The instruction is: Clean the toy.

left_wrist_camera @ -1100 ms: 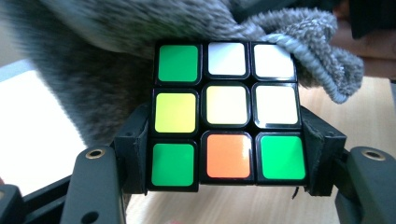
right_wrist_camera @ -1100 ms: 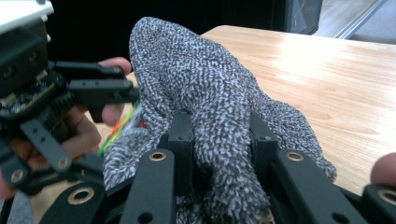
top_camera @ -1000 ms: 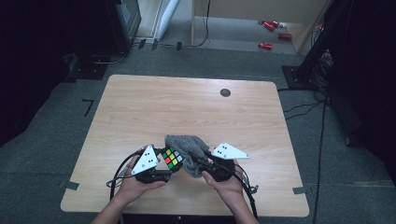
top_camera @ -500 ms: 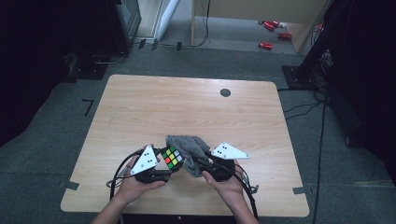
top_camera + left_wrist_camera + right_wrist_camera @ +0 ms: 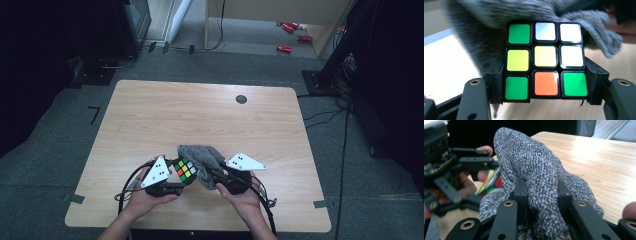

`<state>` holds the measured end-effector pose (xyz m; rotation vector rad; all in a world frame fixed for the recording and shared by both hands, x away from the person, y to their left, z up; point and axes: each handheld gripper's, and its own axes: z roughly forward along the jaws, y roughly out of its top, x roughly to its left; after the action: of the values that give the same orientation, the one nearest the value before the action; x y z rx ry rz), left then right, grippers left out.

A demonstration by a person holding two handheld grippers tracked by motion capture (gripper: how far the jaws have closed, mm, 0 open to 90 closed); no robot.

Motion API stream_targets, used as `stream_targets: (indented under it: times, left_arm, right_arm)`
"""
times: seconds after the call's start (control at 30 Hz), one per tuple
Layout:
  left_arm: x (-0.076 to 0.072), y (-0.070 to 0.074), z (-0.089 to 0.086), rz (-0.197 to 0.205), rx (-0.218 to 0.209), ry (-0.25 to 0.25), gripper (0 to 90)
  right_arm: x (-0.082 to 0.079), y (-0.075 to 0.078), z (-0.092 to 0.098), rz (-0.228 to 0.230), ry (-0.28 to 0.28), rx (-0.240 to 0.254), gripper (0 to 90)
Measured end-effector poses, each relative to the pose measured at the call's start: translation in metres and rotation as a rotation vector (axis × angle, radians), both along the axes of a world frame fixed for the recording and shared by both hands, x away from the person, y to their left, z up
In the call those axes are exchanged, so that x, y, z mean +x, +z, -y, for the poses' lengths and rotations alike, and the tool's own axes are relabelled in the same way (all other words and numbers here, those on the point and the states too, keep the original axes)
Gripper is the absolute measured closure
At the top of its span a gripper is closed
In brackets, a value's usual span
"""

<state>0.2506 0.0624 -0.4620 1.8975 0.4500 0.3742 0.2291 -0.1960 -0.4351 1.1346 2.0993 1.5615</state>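
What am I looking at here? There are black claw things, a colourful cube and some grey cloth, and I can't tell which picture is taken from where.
No robot here: a person at a wooden table holds a hand tool with two black jaws in each hand. One picture looks down from above. The other two come from small cameras riding on each tool, looking along its jaws. The left gripper is shut on a puzzle cube, its jaws pressing on two opposite sides. The right gripper is shut on a grey cloth, bunched between its jaws and draped against the cube. A small dark disc sits at the table's far side.
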Motion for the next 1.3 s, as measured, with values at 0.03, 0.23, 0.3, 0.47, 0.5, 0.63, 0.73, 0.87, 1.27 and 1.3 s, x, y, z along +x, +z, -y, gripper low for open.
stream_targets:
  times: [0.03,0.23,0.3,0.47,0.5,0.63,0.73,0.87,1.27,1.3]
  left_arm:
    - [0.0,0.0,-0.001,0.0,-0.004,0.003,34.4]
    - [-0.003,-0.004,0.007,-0.006,0.019,-0.027,34.4]
    - [-0.005,-0.005,0.01,-0.002,0.027,-0.043,34.4]
    - [-0.005,-0.003,0.009,0.009,0.025,-0.042,34.4]
    - [-0.004,-0.002,0.007,0.01,0.022,-0.036,34.4]
    - [0.0,0.001,-0.001,0.005,-0.003,-0.009,34.4]
    - [0.002,0.001,-0.004,-0.003,-0.015,0.004,34.4]
    - [0.001,-0.002,0.001,-0.019,-0.006,-0.006,34.4]
    - [0.0,0.0,0.0,-0.02,-0.028,-0.006,34.4]
    - [0.001,-0.001,-0.001,-0.024,-0.036,0.001,34.4]
  right_arm:
    - [-0.001,0.001,-0.001,0.006,0.004,-0.005,70.3]
    - [-0.006,0.008,-0.005,0.033,0.023,-0.006,70.3]
    - [-0.007,0.01,-0.006,0.045,0.026,-0.008,70.2]
    - [-0.004,0.005,-0.002,0.032,0.005,-0.017,70.2]
    - [-0.003,0.003,-0.001,0.028,0.0,-0.023,70.3]
    - [-0.002,0.001,-0.001,0.024,0.0,-0.028,70.3]
    - [-0.003,0.003,-0.003,0.027,0.008,-0.024,70.3]
    - [-0.007,0.008,-0.006,0.037,0.025,-0.015,70.3]
    - [-0.001,-0.002,-0.001,0.038,-0.017,-0.065,70.3]
    - [-0.001,-0.002,-0.001,0.036,-0.016,-0.061,70.3]
